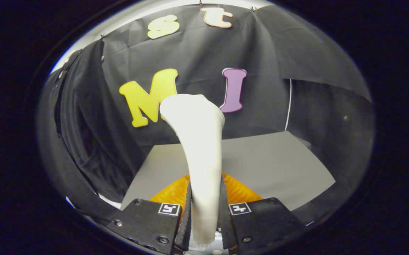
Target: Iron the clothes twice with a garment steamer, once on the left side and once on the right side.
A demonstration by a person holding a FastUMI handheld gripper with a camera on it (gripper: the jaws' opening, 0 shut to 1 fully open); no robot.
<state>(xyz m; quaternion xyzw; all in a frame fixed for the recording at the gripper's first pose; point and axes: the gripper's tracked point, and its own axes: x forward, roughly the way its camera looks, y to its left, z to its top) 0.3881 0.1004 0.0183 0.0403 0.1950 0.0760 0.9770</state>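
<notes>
A white garment steamer (199,141) stands upright between my fingers, its handle clamped by both pads and its wider head rising beyond them. My gripper (205,216) is shut on that handle. The steamer's ribbed orange base (239,191) shows just behind the fingers, low over the grey table (278,163). A black garment (84,134) hangs to the left of the steamer, draped in folds from top to table level. The steamer head is apart from the garment.
The grey table stretches ahead and to the right of the steamer. Black cloth forms the booth wall behind it. A thin white cord (289,106) hangs down the wall on the right.
</notes>
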